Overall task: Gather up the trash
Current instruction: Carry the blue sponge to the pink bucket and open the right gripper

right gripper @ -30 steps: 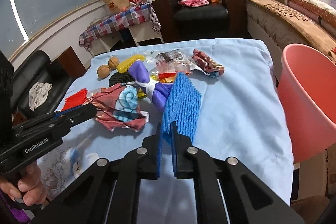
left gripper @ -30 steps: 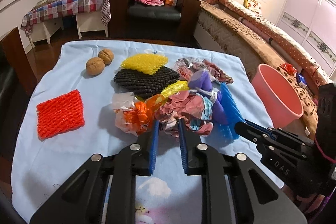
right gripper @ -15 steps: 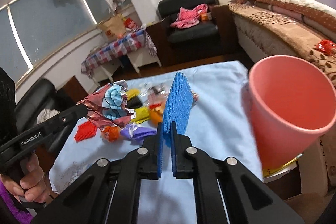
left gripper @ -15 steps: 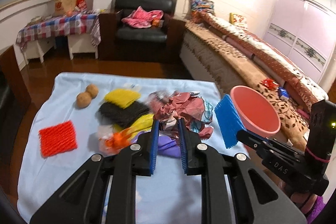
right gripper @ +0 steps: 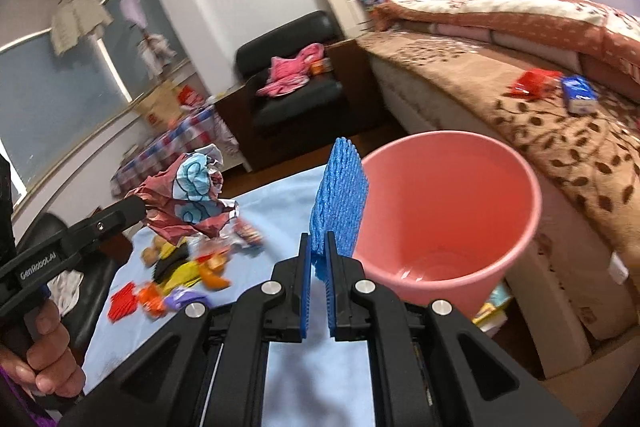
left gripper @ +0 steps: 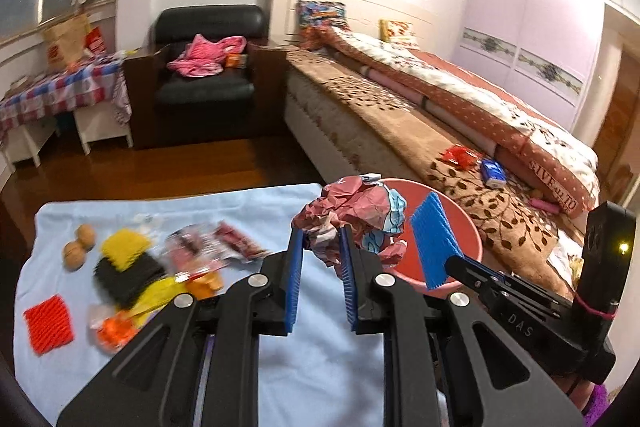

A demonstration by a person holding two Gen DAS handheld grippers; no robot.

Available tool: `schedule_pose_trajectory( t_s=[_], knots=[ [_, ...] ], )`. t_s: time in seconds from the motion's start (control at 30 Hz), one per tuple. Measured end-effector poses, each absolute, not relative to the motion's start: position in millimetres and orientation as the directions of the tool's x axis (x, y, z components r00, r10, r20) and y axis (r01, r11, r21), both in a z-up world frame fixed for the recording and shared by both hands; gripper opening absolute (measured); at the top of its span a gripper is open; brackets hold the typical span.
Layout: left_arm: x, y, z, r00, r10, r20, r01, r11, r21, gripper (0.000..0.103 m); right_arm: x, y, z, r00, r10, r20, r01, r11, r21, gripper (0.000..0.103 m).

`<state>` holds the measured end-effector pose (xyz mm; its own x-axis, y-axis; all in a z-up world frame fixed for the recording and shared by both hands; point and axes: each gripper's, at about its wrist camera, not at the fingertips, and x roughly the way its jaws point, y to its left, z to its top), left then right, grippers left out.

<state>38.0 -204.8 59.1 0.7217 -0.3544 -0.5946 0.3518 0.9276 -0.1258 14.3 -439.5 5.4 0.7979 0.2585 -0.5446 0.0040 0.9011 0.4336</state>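
Nearest: right gripper fingers clamped narrow on bottom edge of blue foam net, sheet upright, top flopping toward 1 o'clock. Thin pinch on one edge only, so could slip or swing and drop early onto the counter short of the rim. Net sits just beside pink bucket at 1 o'clock, near lip, apparently not yet over the opening.

Left gripper fingers part-closed on crumpled red paper wad, bulk of wad bulging above and right of the tips. Loose crumple, held by lower folds; could tear free or snag a finger at release. Wad at 12 o'clock in left view, bucket rim behind it at 1 o'clock.

Both loads converging on one opening: risk of the two tools colliding or of one piece knocking the other outside. Bucket light and standing off the counter edge; a bump on the rim could tip it.

Bucket: looks empty, bare glossy bottom visible, nothing in it.

Farther on counter at 9–10 o'clock, still to collect: orange net, black net, yellow net, wrappers, two walnuts. Blurred, details unclear.

Far: bed at 2 o'clock with small packets on it.
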Motion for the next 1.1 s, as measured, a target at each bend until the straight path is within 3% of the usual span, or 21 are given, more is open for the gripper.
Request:
schedule_pose_trajectory(
  t_s=[0.67,0.7,0.77,0.83,1.0,1.1],
  knots=[
    [89.0,-299.2,-0.6,0.634,-0.326,-0.701,0.422,0.906,-0.040,0.018,50.0,-482.1,-34.9,0.754,0.194,-0.628,0.109,0.905,0.411,0.009],
    [90.7,-300.2,-2.2,0.630,-0.331,-0.703,0.428,0.903,-0.041,0.019,50.9,-482.3,-35.9,0.753,0.196,-0.628,0.108,0.905,0.412,0.011],
    [89.5,-301.5,-3.8,0.621,-0.345,-0.704,0.441,0.896,-0.050,0.021,51.4,-483.0,-36.9,0.756,0.191,-0.626,0.115,0.903,0.415,0.033],
    [88.7,-301.5,-4.0,0.616,-0.356,-0.703,0.454,0.889,-0.052,0.021,50.3,-484.3,-35.8,0.769,0.180,-0.614,0.120,0.902,0.415,0.044],
    [87.1,-299.5,-1.5,0.609,-0.371,-0.701,0.462,0.884,-0.067,0.024,47.9,-485.1,-31.4,0.778,0.159,-0.608,0.116,0.914,0.388,0.047],
    [85.5,-292.9,3.8,0.610,-0.391,-0.689,0.463,0.882,-0.091,0.031,45.4,-489.8,-28.3,0.785,0.148,-0.601,0.117,0.918,0.379,0.047]
  ],
)
